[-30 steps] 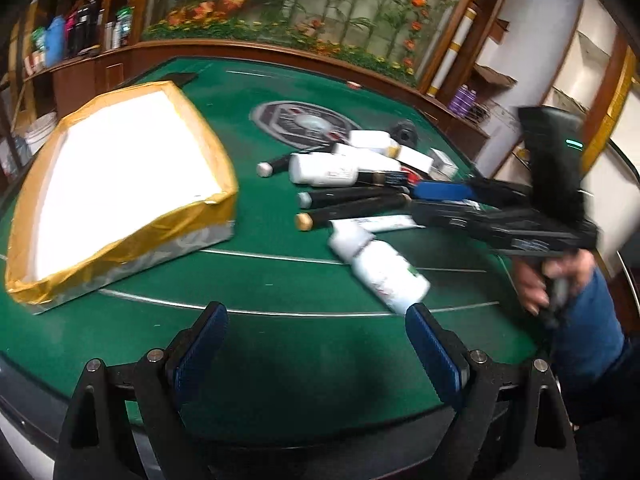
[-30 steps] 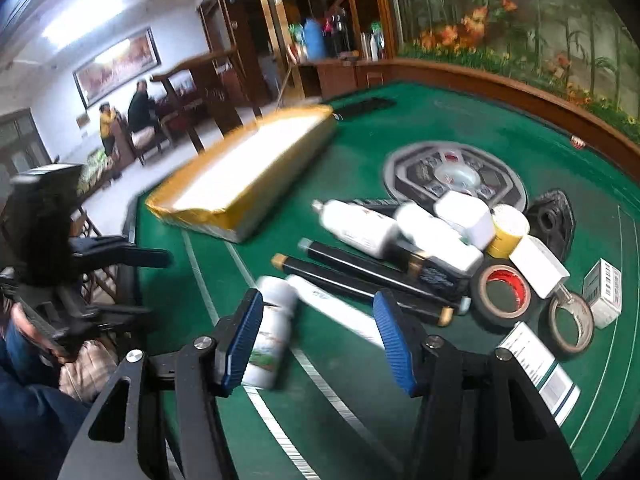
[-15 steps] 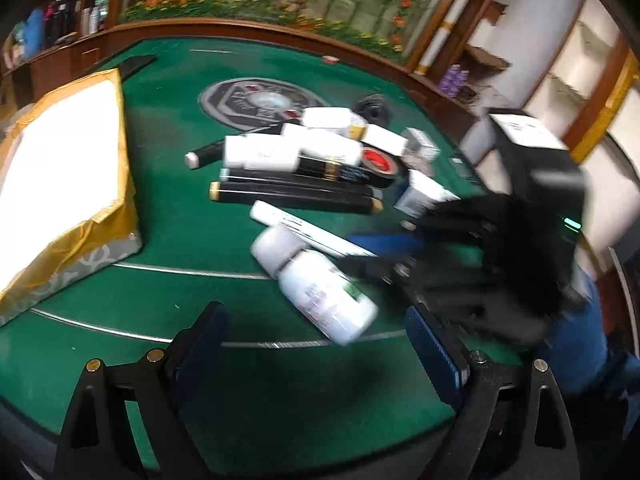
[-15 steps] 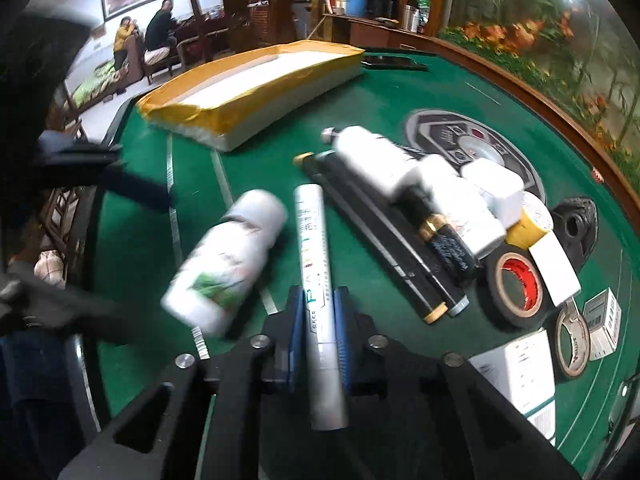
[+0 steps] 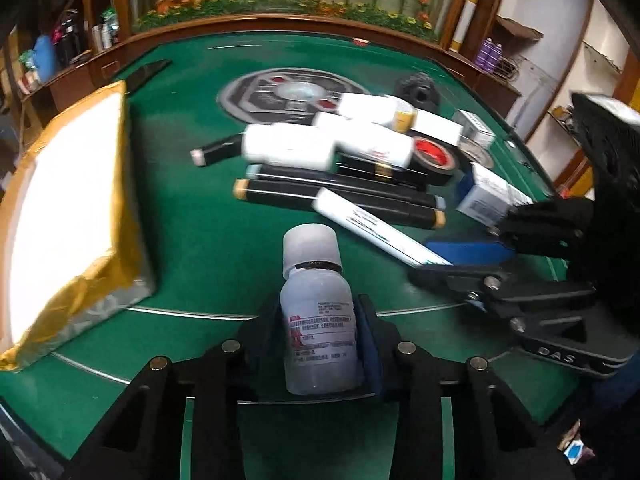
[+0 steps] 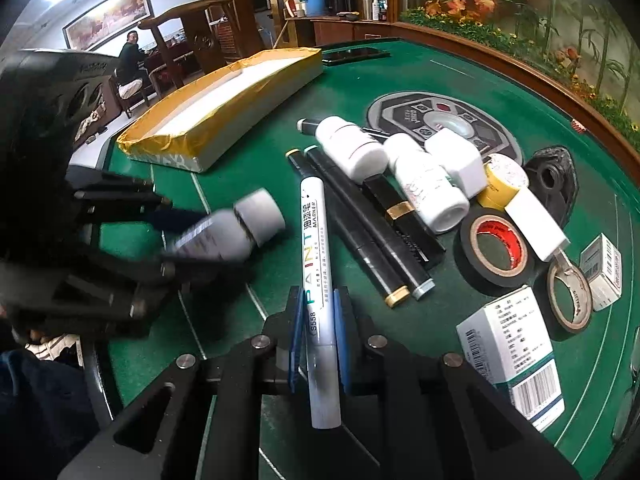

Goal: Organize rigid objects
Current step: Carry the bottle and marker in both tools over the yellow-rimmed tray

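A small white bottle [image 5: 316, 304] with a grey-white cap sits between the blue pads of my left gripper [image 5: 318, 314]. The jaws are closing and the pads press on its sides. In the right wrist view the same bottle [image 6: 232, 232] shows blurred at the left, in the left gripper [image 6: 160, 240]. My right gripper [image 6: 318, 304] is shut on a white paint marker [image 6: 314, 232], which points toward the pile. From the left wrist view that marker [image 5: 372, 220] slants up out of the right gripper [image 5: 436, 258]. An open gold-taped box [image 5: 60, 200] with a white inside lies at the left.
On the green felt table [image 6: 460, 80] lies a pile: white bottles [image 6: 352, 152], black markers [image 6: 360, 232], a black tape roll [image 6: 496, 248], a clear tape roll [image 6: 568, 300], small cartons [image 6: 508, 344]. A round panel [image 6: 440, 120] sits mid-table, a phone [image 6: 356, 55] beyond the box.
The left gripper came forward to the lying white bottle and closed around it. The right gripper went from open to shut on the paint marker and has held it since.
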{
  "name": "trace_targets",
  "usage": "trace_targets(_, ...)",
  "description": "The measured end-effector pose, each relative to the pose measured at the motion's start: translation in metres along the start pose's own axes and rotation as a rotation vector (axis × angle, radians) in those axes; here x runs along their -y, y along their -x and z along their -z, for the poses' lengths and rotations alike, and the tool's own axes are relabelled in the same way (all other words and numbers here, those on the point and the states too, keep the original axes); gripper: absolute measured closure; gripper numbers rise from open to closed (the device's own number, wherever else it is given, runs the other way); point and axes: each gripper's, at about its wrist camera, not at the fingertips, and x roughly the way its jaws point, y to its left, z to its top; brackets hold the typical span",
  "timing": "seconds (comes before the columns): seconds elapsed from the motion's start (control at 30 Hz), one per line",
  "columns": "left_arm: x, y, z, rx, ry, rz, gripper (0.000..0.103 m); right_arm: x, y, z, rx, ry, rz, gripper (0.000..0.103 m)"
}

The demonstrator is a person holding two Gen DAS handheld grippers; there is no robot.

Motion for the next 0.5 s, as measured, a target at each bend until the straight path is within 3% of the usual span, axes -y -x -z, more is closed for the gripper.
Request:
trace_targets(0.17,0.001,-0.002,-0.005,-0.006,-0.041,-0.045,0.062,-0.006,-0.006,0.001,-0.014,0.022,0.019,0.088)
trace_targets(0.27,0.012,-0.004,-0.005,-0.018,-0.098,-0.047,0.042,-0.004,-0.006,0.001,-0.009,0.014,0.013,0.088)
trace_targets(0.33,0.019,-0.005,0.000,0.011,-0.125,-0.076,0.040,-0.005,-0.006,0.001,-0.007,0.018,0.017,0.088)
trace_targets(0.37,0.018,-0.004,0.000,0.020,-0.116,-0.073,0.041,-0.006,-0.006,0.001,-0.007,0.020,0.019,0.088)
trace_targets(0.47,0.011,0.001,0.002,0.048,-0.091,-0.062,0.067,-0.009,-0.006,0.001,-0.008,0.025,0.031,0.089)
trace_targets(0.5,0.006,0.003,0.002,0.055,-0.060,-0.032,0.067,-0.010,-0.006,0.001,-0.006,0.022,0.027,0.089)
